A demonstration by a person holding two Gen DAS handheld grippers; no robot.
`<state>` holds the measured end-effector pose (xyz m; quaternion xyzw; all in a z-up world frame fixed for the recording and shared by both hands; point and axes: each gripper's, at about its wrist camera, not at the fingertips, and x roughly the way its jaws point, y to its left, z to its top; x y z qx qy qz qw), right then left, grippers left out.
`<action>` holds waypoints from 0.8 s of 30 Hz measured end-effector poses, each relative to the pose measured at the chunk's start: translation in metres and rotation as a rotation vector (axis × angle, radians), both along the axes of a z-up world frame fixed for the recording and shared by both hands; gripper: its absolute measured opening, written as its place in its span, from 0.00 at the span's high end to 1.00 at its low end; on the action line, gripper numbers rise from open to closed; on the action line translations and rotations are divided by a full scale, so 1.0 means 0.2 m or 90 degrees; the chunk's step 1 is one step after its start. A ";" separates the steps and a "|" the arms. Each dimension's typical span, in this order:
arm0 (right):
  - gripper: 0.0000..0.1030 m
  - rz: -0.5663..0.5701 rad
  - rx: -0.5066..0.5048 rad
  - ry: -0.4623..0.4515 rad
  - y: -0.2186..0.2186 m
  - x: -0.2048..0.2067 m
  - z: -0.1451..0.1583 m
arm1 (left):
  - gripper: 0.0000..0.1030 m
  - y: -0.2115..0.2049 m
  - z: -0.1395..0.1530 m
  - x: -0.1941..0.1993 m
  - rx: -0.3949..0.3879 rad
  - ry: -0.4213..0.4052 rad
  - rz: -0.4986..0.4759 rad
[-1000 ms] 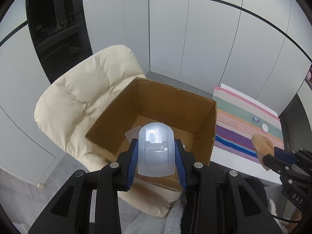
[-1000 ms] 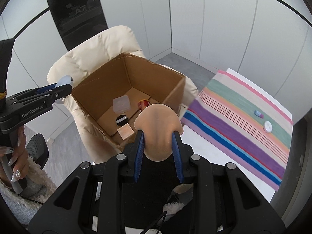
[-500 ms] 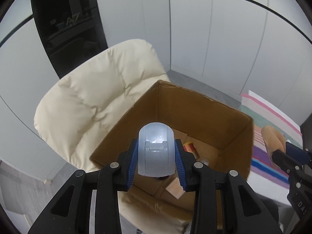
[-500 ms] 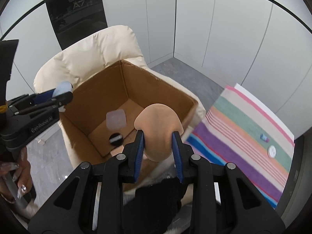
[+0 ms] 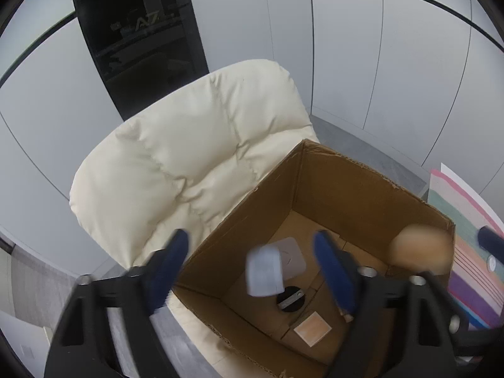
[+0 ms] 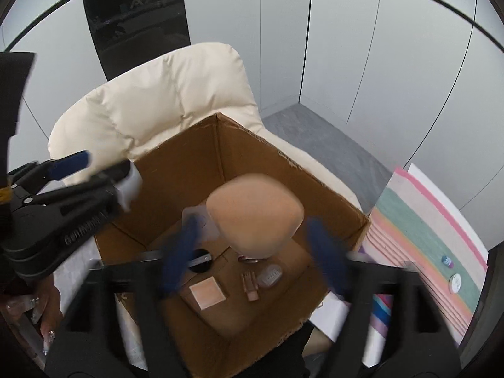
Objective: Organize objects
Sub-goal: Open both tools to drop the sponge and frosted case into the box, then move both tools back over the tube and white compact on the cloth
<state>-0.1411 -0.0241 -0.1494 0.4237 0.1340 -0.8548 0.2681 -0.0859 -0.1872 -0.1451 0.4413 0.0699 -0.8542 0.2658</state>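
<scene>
An open cardboard box [image 5: 352, 170] [image 6: 176, 154] sits on a cream padded chair [image 5: 189, 157] [image 6: 170, 94]. My left gripper [image 5: 261, 261] is open above the box; a pale translucent cap [image 5: 264, 272] hangs free between its spread blue fingers [image 5: 171, 261], apart from both. It also shows in the right wrist view [image 6: 129, 189]. My right gripper [image 6: 255, 252] is open over the box; a beige makeup sponge [image 6: 255, 217] [image 5: 420, 249] is loose between its fingers, blurred.
Inside the box lie a clear square case [image 5: 291, 256], a black round lid [image 6: 200, 260], a beige square pad [image 6: 206, 291] and small cosmetic items [image 6: 267, 275]. A striped cloth [image 6: 434, 239] with two small items [image 6: 455, 283] lies to the right.
Both grippers moved over the box and opened. The pale cap and the beige sponge, held half a second ago, are now free between the spread fingers.
</scene>
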 end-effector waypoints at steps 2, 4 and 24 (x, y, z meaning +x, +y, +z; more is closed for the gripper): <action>0.01 0.004 0.009 0.025 -0.02 0.02 0.01 | 0.16 -0.01 0.02 0.02 0.030 0.021 -0.009; 0.01 0.008 0.024 0.042 -0.04 0.04 0.01 | 0.15 0.00 0.03 0.04 0.037 0.032 -0.015; 0.01 -0.015 0.006 0.010 0.05 0.00 0.01 | 0.14 0.06 0.02 0.03 0.050 0.017 -0.044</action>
